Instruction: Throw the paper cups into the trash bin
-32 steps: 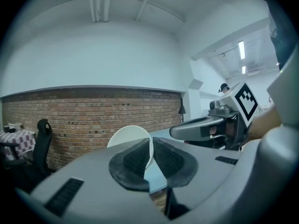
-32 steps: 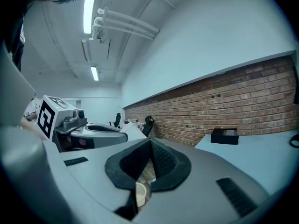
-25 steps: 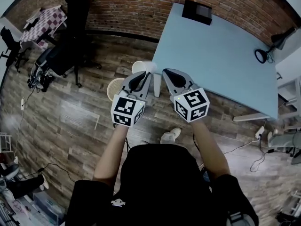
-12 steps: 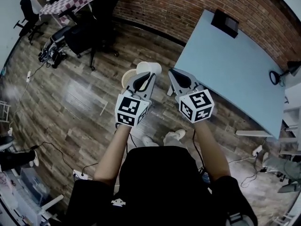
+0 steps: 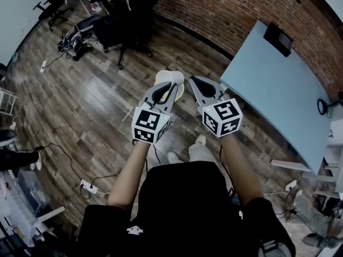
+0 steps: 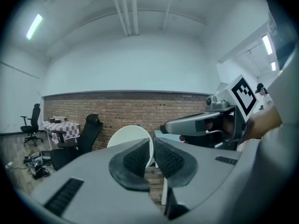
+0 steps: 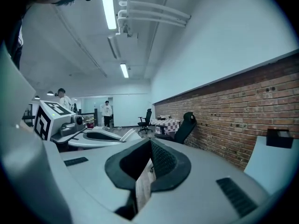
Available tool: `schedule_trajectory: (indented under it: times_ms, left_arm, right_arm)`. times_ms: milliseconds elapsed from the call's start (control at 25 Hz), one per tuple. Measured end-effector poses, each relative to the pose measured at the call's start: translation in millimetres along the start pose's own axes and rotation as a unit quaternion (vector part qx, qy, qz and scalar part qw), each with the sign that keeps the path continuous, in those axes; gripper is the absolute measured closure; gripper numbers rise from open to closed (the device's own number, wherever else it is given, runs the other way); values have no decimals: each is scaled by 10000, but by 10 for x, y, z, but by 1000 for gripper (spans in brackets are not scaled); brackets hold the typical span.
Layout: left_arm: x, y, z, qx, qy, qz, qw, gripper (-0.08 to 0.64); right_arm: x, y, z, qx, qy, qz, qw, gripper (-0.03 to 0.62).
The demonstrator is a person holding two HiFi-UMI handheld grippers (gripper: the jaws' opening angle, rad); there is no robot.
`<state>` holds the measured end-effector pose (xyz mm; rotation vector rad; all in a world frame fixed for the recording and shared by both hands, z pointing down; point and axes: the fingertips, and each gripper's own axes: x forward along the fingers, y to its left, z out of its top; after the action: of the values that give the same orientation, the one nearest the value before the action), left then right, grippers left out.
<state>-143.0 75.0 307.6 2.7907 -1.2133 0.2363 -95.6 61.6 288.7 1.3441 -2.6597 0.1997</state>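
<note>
Both grippers have swung away from the blue desk [image 5: 278,95], now at the far right, and are out over the wooden floor [image 5: 96,106]. The left gripper [image 5: 168,85] has its jaws pinching the paper cup [image 5: 169,77] by its rim. The right gripper [image 5: 194,81] has its jaws closed on nothing.

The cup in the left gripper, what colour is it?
Plain white. The paper cup shows best in the head view.
</note>
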Motion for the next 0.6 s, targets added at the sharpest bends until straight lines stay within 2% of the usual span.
schedule_trajectory:
  times_ms: [360,600]
  left_arm:
    - [-279,468,-3,-205,-127,491,9985,529]
    - [-417,681,-81,-287,-139,730,9968,529]
  right_arm:
    - [457,411,56,-319,132,489,9982,589]
    - [672,549,40,-352,154,680,9969,589]
